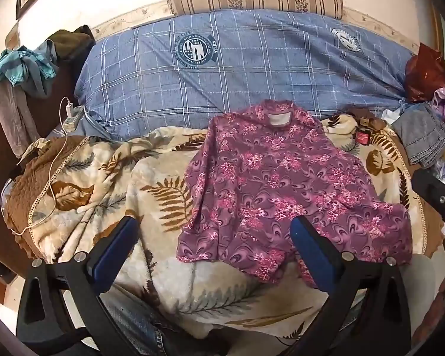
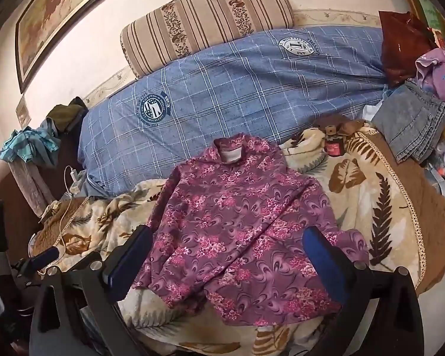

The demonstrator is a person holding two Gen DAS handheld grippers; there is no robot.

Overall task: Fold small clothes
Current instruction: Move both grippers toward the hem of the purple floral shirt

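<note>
Purple floral shirt point(image 2: 237, 231) is lying flat on the bed blanket point(image 1: 151, 184), collar far. Left tool point(image 1: 213, 237) and right tool point(image 2: 227, 249) are hovering, jaws apart, empty. Best pinching both near hem corners evenly, folding away.

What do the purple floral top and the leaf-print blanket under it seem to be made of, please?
Purple floral top: thin woven fabric, perhaps cotton or a blend; matte, lies flat with soft creases. Leaf-print blanket: thick plush fleece, likely synthetic; fuzzy nap and rounded, puffy folds.
</note>
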